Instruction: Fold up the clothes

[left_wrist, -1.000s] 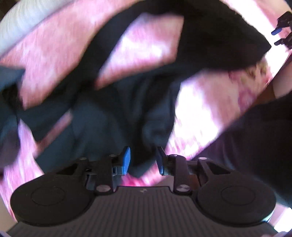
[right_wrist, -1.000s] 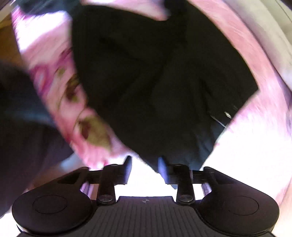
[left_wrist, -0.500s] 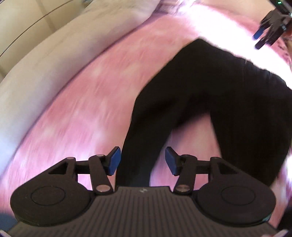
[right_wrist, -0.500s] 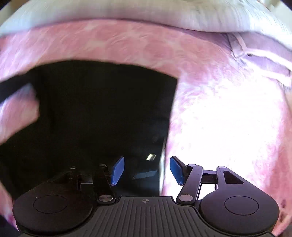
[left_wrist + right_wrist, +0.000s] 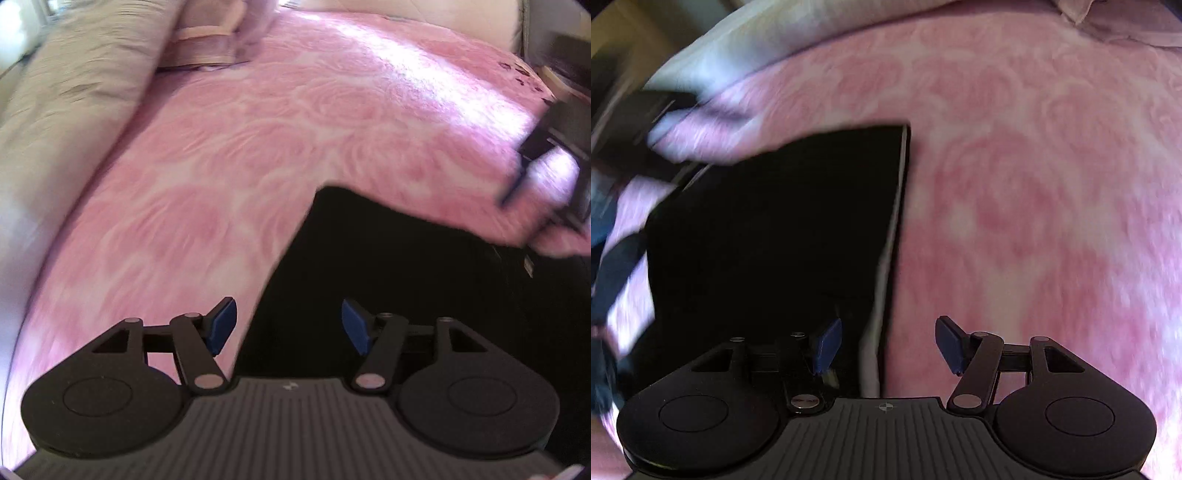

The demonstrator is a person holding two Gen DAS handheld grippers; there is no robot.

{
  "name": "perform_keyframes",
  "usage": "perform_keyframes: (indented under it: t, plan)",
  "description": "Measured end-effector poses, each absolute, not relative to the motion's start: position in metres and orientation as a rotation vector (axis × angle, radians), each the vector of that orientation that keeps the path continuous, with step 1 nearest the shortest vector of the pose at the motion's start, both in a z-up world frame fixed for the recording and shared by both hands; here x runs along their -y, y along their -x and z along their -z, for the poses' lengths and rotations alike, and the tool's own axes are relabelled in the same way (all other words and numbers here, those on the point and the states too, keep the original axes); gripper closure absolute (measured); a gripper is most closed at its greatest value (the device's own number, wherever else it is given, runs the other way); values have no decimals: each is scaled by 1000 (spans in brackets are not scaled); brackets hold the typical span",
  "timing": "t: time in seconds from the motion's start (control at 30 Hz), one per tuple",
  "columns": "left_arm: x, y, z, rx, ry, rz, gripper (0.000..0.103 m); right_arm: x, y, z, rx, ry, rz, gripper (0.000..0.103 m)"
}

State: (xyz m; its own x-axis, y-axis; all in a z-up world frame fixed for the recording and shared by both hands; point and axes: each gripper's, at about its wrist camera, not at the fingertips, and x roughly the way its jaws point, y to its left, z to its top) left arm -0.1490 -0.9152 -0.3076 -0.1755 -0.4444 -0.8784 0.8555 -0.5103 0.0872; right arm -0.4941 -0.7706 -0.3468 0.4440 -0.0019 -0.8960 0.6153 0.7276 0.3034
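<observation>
On the pink bed (image 5: 229, 155), your black garment (image 5: 783, 229) lies flat for folding, and both your left gripper (image 5: 288, 325) and right gripper (image 5: 887, 345) hover released at its edges.

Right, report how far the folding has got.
Done: the black garment lies spread flat on the pink bedspread, with a straight edge showing in the right wrist view. In hand: nothing; the left tongs and right tongs are both open and holding nothing, over its edges. Left: no fold is visible yet, so seemingly all the folding.
</observation>
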Motion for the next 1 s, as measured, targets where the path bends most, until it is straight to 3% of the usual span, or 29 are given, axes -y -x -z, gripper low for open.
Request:
perform_keyframes:
  t: [0.13, 0.23, 0.3, 0.4, 0.43, 0.47, 0.53, 0.77, 1.0]
  plan:
    - [976, 167, 338, -685, -1268, 1904, 45, 740, 544, 352, -1056, -734, 378, 43]
    - [998, 173, 353, -801, -1334, 1957, 55, 718, 567, 361, -1015, -849, 341, 43]
    - [1000, 176, 353, -806, -1359, 1992, 74, 712, 569, 365, -999, -876, 347, 43]
    - [992, 180, 345, -747, -1391, 2015, 94, 705, 568, 370, -977, -902, 379, 44]
    - [988, 180, 341, -724, -1392, 2027, 96, 703, 568, 372, -969, -911, 390, 52]
    - [984, 180, 336, -699, -1383, 2035, 97, 701, 568, 373, -962, -919, 401, 84]
    - [979, 179, 321, -651, -1352, 2044, 98, 704, 567, 379, -950, -950, 400, 96]
    - [997, 182, 273, -528, -1219, 2052, 98, 731, 591, 332, -884, -826, 504, 100]
    - [1010, 229, 311, -491, -1211, 2064, 99, 740, 614, 349, -910, -795, 613, 100]
